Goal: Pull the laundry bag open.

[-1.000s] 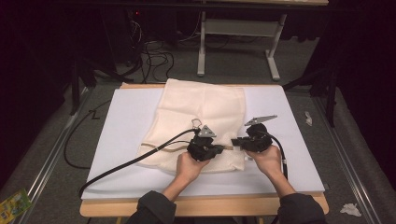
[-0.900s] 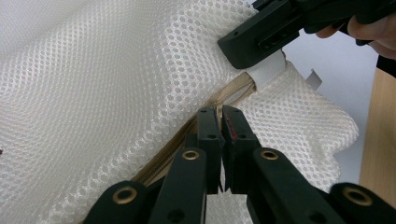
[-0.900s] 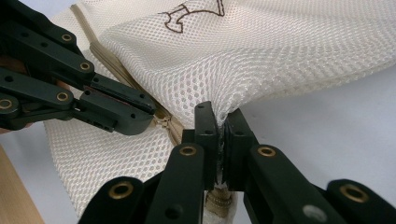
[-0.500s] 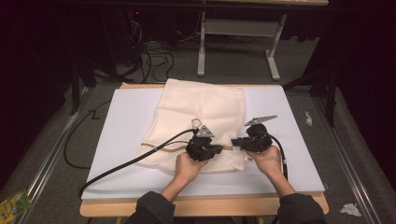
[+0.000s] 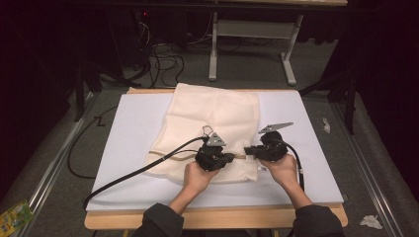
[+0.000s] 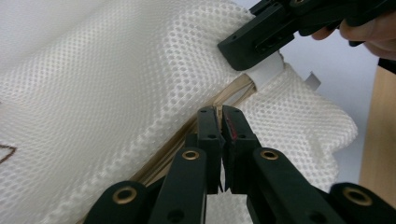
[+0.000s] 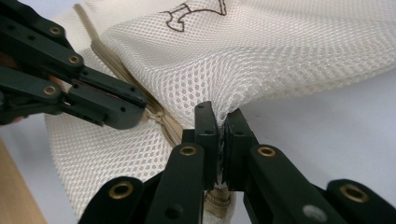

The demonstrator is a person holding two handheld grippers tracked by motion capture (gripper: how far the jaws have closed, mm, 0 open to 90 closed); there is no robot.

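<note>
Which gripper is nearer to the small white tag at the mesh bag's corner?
Right. The right gripper pinches the mesh bag at the zipper end, right by the white tag; the left gripper grips along the zipper, farther from that corner.

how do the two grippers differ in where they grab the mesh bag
The left gripper is shut at the tan zipper line, away from the bag's end; the right gripper pinches the mesh bag at the zipper's end. In the high view, the left gripper's cable trails left across the white table, while the right gripper's runs back by the wrist. Both are shut, close together, at the bag's near edge.
</note>
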